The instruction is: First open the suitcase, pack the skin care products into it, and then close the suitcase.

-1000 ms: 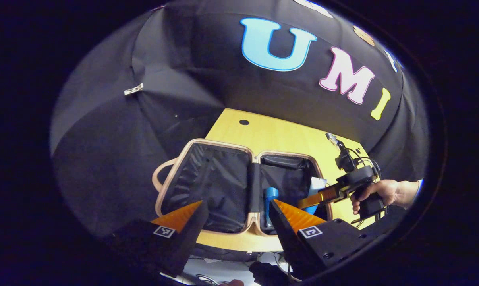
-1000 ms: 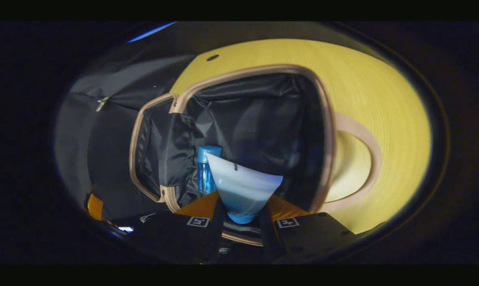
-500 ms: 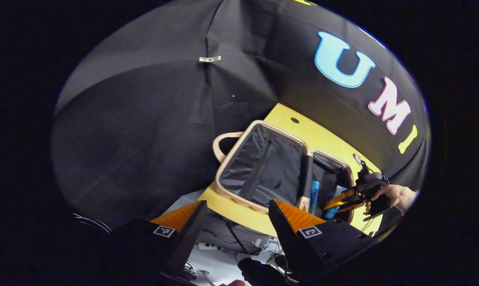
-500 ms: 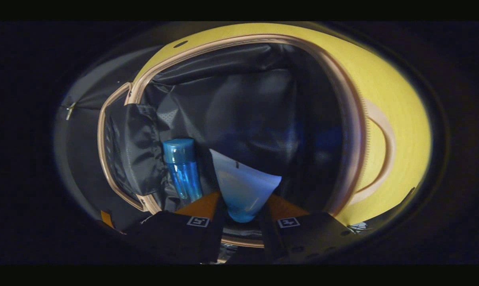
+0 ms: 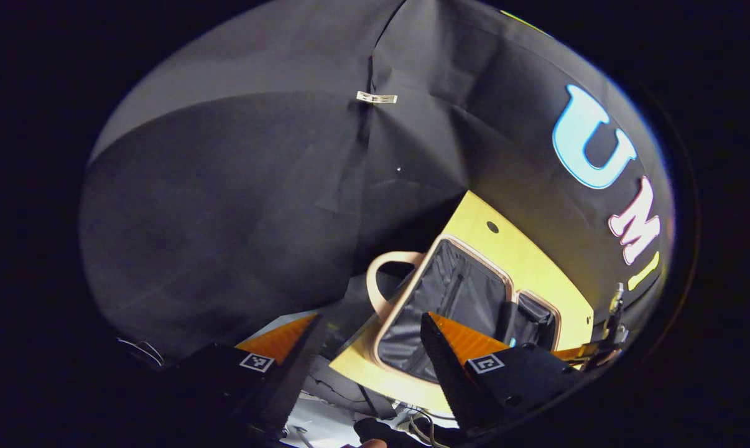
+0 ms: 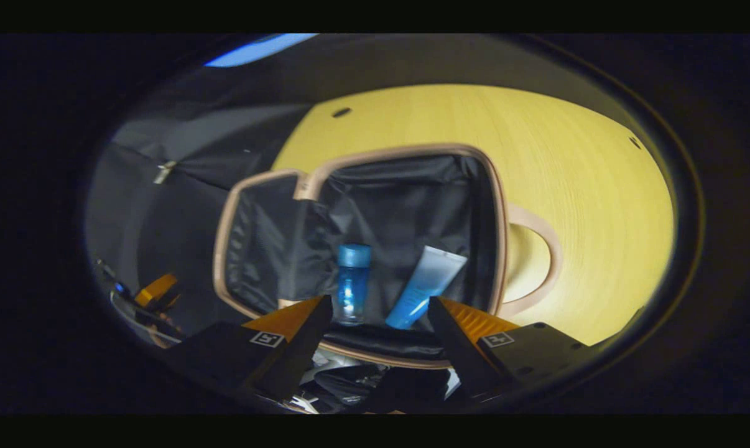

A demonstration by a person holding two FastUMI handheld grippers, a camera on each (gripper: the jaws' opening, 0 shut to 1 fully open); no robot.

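2 tongs (image 6: 375, 311) (image 5: 369, 336) gape wide and hold nothing, above the open suitcase (image 6: 406, 152).

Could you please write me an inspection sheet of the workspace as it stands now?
Surface: yellow wooden table, bare around the case.
Job's things: suitcase lies open; blue bottle and tube rest inside, side by side.
Clutter: nothing seen on the table.
Grippers: right gripper jaws open, empty, above the case; left gripper jaws open, empty, off the table's edge.
Cables: wires below the table.
Surroundings: black cloth wall.
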